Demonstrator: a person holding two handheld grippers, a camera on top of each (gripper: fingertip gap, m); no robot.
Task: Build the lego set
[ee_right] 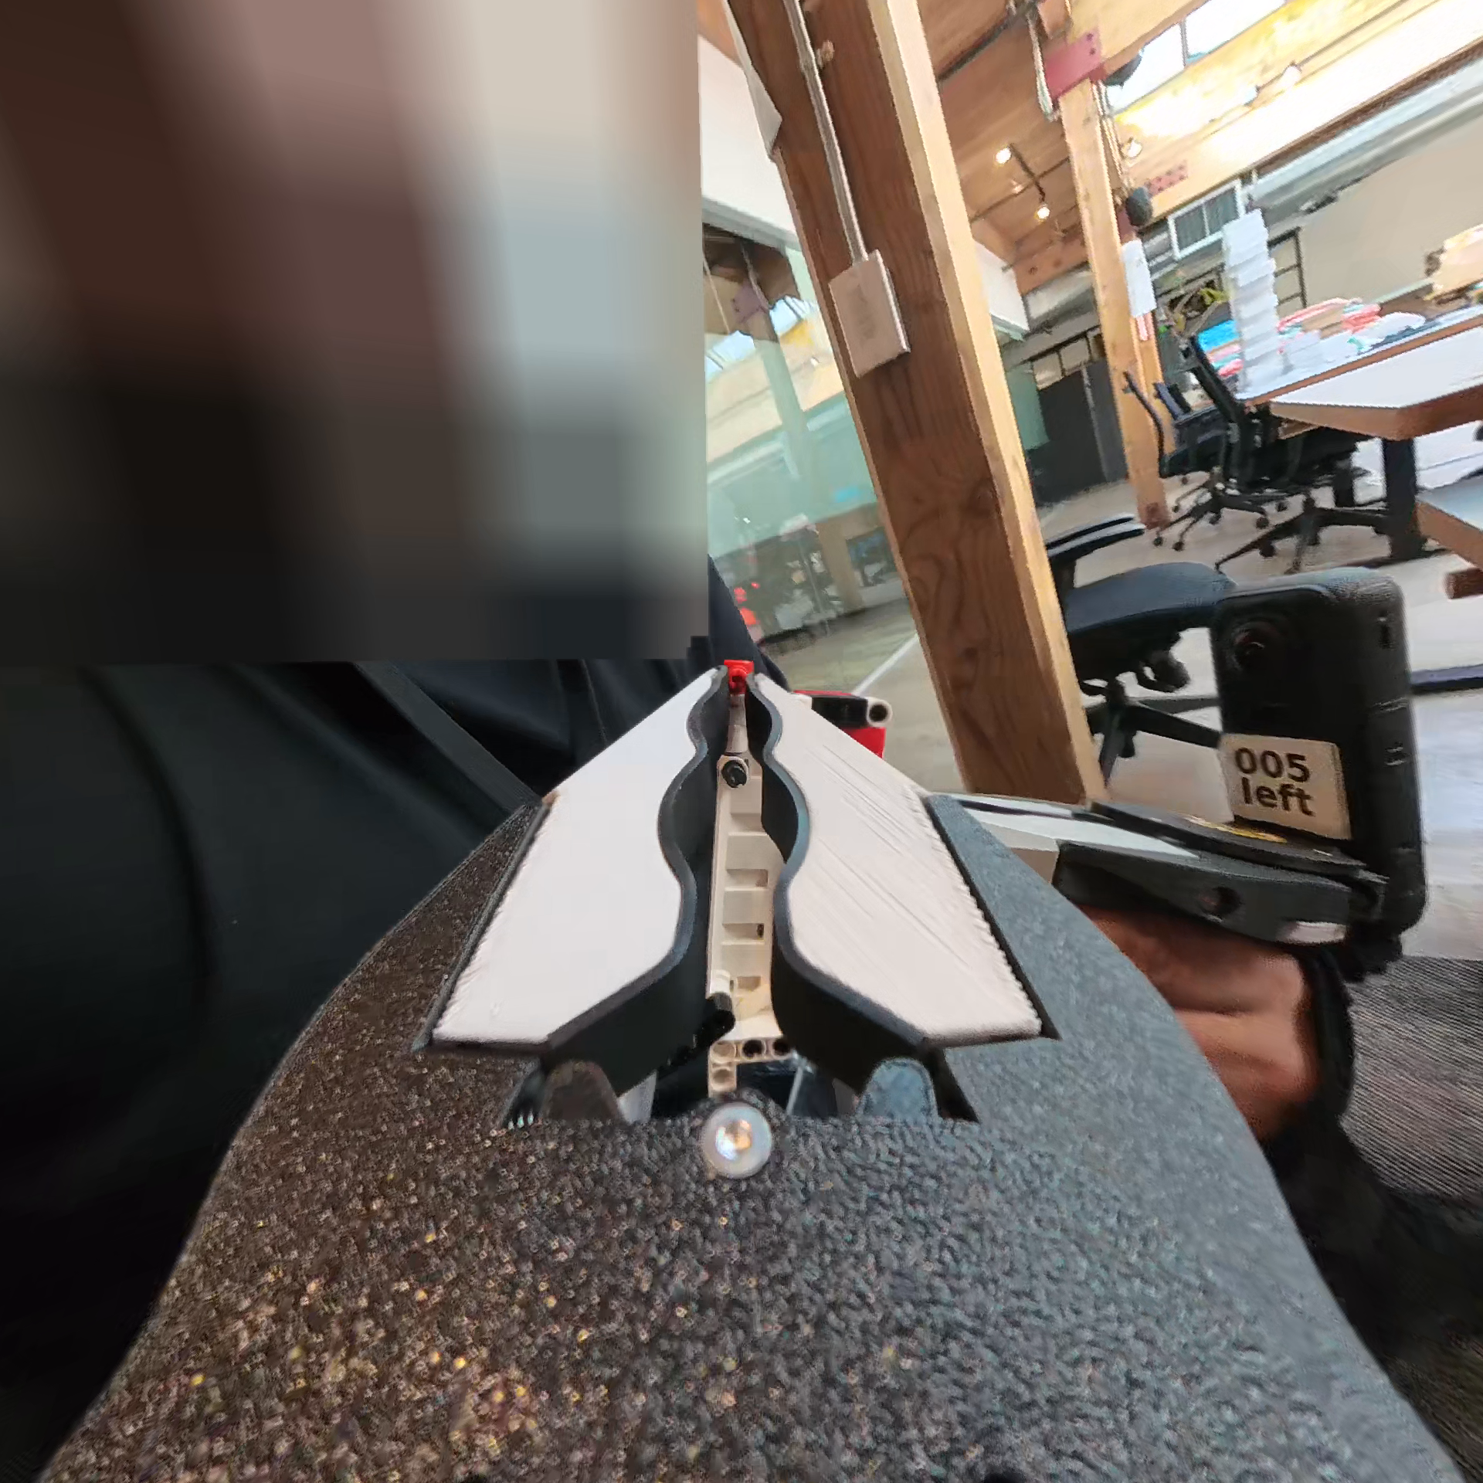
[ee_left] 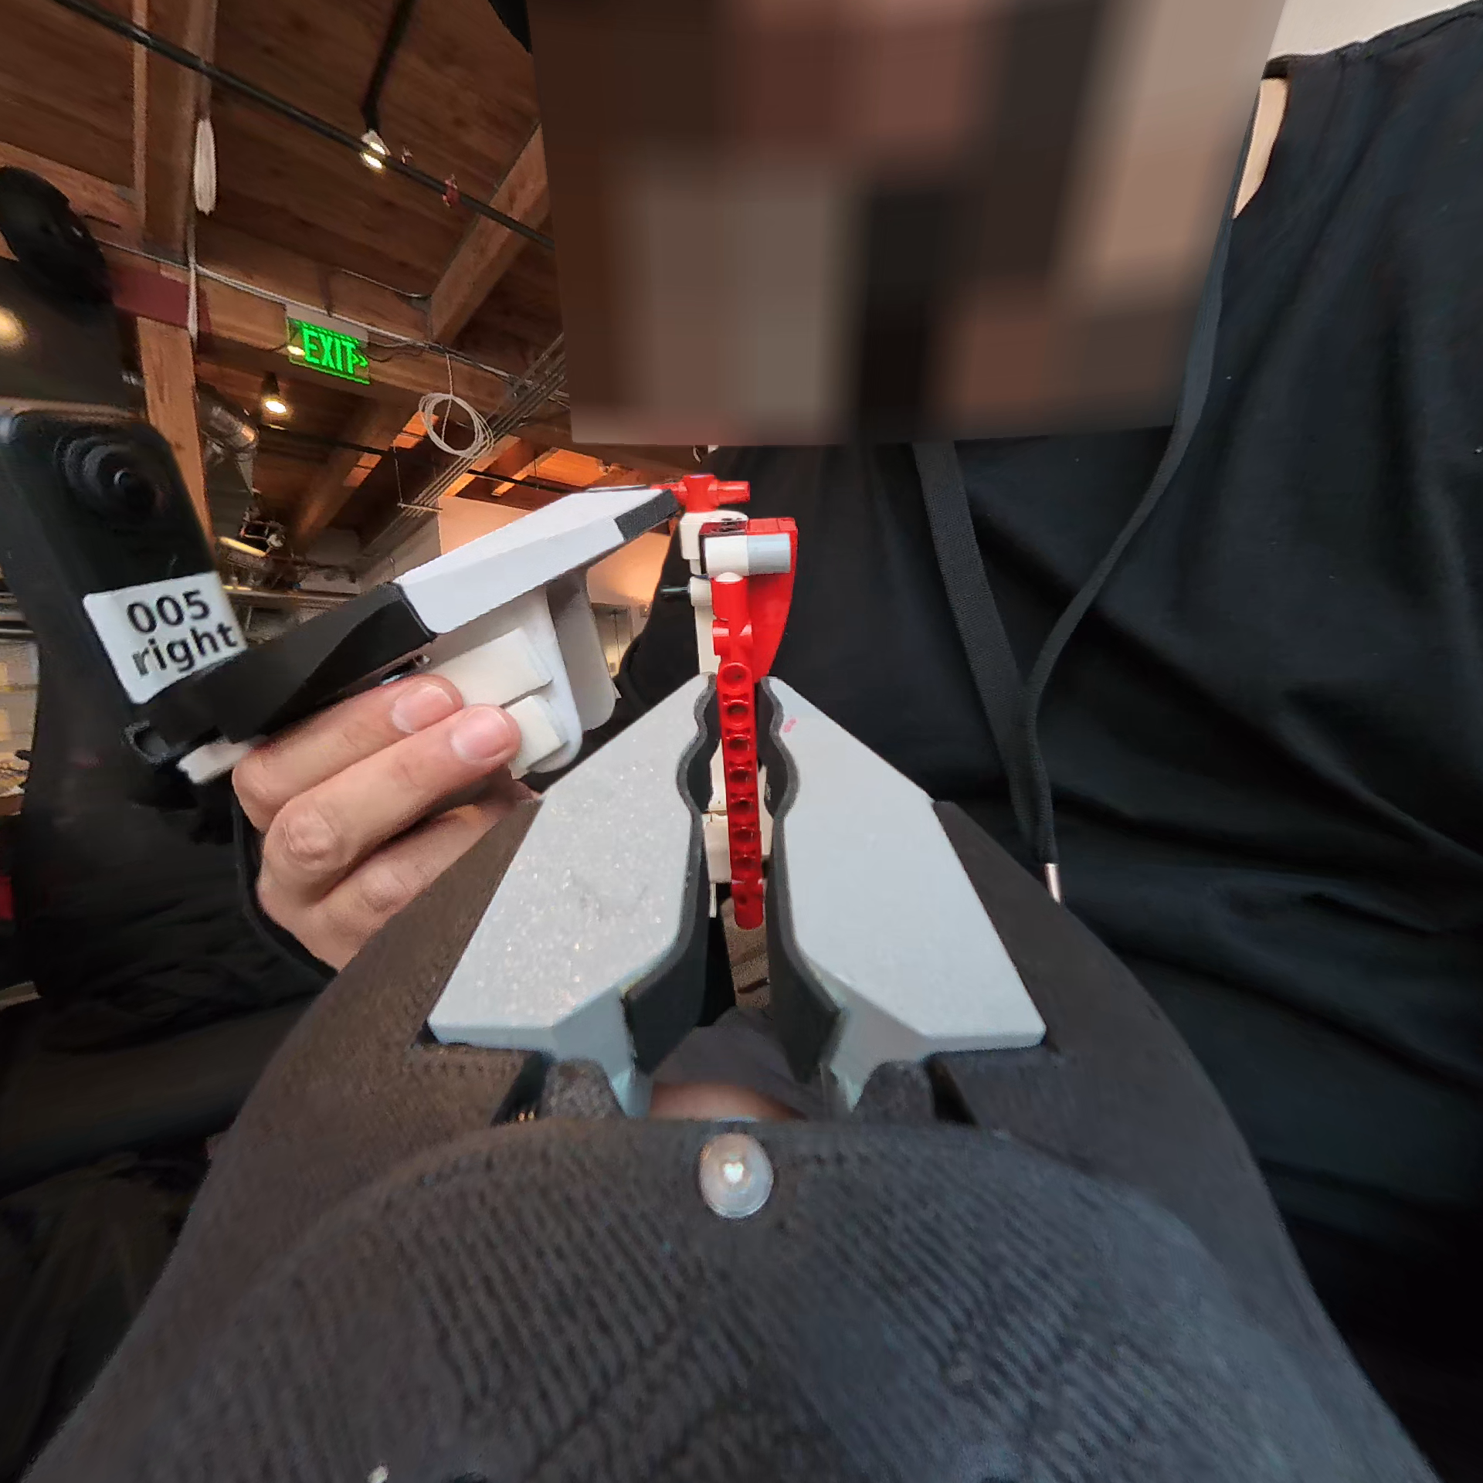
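Note:
In the left wrist view, my left gripper (ee_left: 738, 682) is shut on a red holed Lego beam (ee_left: 740, 786), the lower end of an upright red and white Lego assembly (ee_left: 746, 578). My right gripper (ee_left: 666, 509) comes in from the left, and a red connector (ee_left: 706, 491) at its tip meets the top of the assembly. In the right wrist view, my right gripper (ee_right: 732, 682) is shut on a white Lego beam (ee_right: 738, 899) lying along its fingers, with the red connector (ee_right: 735, 672) at the tip. The left gripper (ee_right: 995, 814) shows at the right, with part of the assembly (ee_right: 851, 714) just beyond my right finger.
A person in a black hooded top (ee_left: 1204, 722) sits close behind the Lego, with a hand (ee_left: 361, 802) on each gripper. A wooden post (ee_right: 923, 401), office chairs (ee_right: 1139, 610) and a long table (ee_right: 1380, 393) stand farther off to the right. The gap from one gripper's tips to the other's is roughly 5 cm.

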